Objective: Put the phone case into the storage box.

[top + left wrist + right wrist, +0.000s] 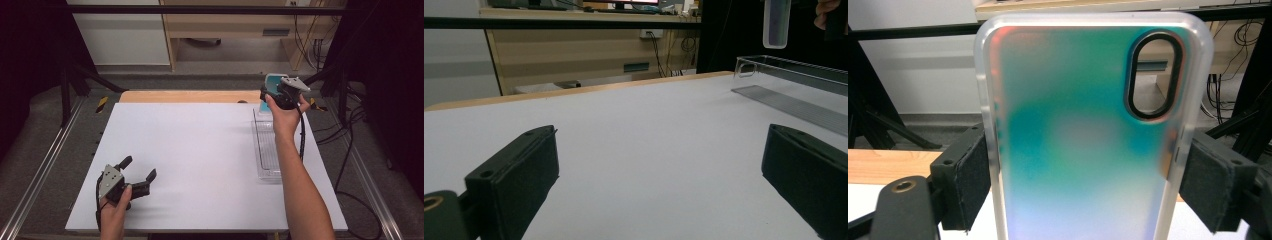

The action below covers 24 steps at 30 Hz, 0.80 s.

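Note:
A teal, iridescent phone case (1083, 135) with a black-rimmed camera cutout stands upright between the jaws of my right gripper (1083, 185), which is shut on its two long sides. From above, that gripper (280, 92) holds the case (272, 82) in the air over the table's far right edge, beyond a clear plastic tray (266, 150). My left gripper (137, 170) rests low near the front left of the white table (200, 150), open, with nothing between its jaws. In the left gripper view the case (775, 22) hangs far off above the tray (794, 85).
A wooden strip (190, 96) runs along the table's back edge. Black frame posts (65, 85) and cables (345, 150) flank the table, and metal rails (35, 175) run along both sides. Wooden furniture (225, 25) stands behind.

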Motion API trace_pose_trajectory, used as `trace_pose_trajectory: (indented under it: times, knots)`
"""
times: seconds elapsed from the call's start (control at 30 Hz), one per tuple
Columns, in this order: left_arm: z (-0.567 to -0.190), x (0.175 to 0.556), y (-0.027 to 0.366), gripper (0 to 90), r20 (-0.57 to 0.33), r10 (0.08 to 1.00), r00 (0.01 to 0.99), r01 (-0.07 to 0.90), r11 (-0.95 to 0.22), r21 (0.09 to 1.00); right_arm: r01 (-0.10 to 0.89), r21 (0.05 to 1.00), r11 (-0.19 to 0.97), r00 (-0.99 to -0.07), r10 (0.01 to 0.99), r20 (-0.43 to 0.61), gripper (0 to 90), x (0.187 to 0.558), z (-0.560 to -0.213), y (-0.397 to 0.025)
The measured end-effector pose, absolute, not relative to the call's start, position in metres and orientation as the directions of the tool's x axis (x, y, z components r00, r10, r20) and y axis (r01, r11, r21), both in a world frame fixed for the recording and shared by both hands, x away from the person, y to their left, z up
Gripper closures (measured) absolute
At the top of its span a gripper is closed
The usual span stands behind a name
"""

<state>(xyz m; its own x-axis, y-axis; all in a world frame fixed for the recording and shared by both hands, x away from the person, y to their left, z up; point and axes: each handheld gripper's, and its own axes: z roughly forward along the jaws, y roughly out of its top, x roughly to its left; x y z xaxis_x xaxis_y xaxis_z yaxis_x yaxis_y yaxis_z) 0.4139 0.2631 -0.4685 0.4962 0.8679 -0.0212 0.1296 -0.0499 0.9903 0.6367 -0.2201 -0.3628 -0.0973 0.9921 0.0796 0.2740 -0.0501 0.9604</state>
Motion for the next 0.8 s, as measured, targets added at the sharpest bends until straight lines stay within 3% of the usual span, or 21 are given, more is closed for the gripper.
trace_pose_trajectory:
  times: [0.8]
  knots:
    - [-0.466,0.412,0.267,1.4,-0.018,0.868,0.496,0.111,-0.042,0.993,0.315,0.947,-0.064,-0.056,0.995,0.085,17.6,0.65,-0.389,-0.221]
